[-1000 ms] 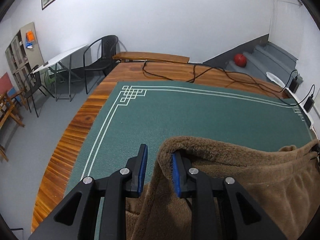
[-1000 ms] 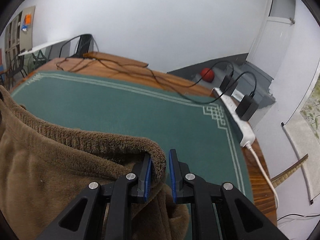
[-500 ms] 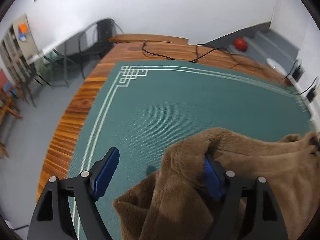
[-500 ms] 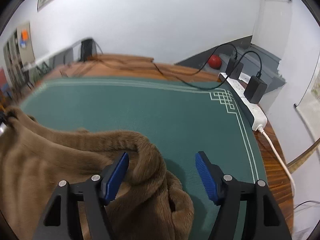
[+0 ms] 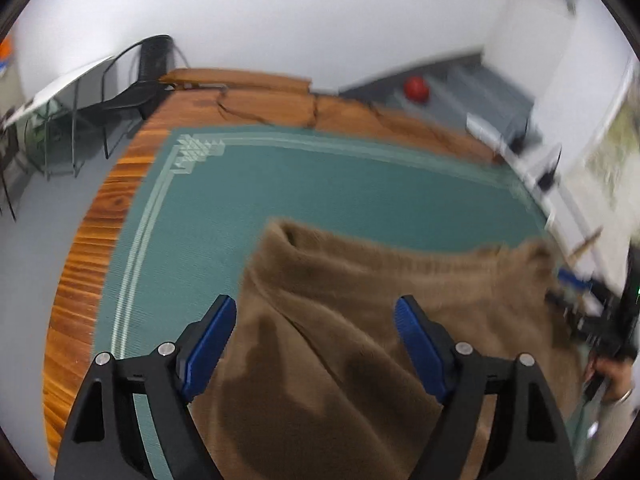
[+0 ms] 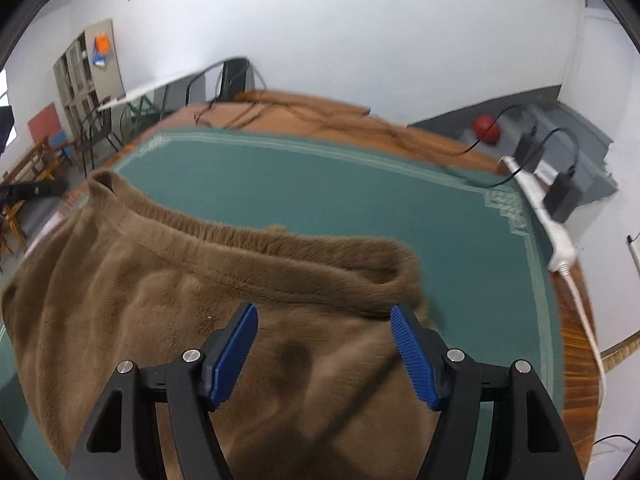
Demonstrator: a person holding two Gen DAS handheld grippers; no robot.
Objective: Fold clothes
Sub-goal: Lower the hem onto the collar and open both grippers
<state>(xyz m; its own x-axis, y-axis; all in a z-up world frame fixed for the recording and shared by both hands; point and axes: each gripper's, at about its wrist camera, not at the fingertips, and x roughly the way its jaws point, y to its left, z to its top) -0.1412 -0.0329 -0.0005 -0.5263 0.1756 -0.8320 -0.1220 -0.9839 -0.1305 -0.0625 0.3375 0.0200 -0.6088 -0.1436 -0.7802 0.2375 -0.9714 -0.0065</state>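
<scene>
Brown fleece, thick and plush: the garment lies on the green mat that covers the wooden table. Its ribbed band runs across the far side, from about 10 o'clock to 2 o'clock in the right wrist view. The rest of the cloth spreads toward 6 o'clock under both tools. The left claw stands wide with nothing between its blue pads. It hangs above the garment's left part, near the band's end at 12 o'clock. The right claw is equally wide and holds nothing, poised just short of the band's rolled right end at 1 o'clock.

Both views are smeared, so fine creases cannot be read.

The risks, as I judge them:
- The pile is deep and springy. A pinch taken too shallow may catch only the top layer, and the layers would then separate when lifted.
- The band's right end curls over itself. Closing on that roll could lock a twist into any fold made from it.
- A diagonal ridge crosses the cloth between the left pads. Folding over it would trap a lump.
- The power strip and its cables lie along the mat's edge at 2 o'clock. A wide sweep of cloth to that side might snag them.
- Uneven pulls by the two claws would skew the band.
</scene>
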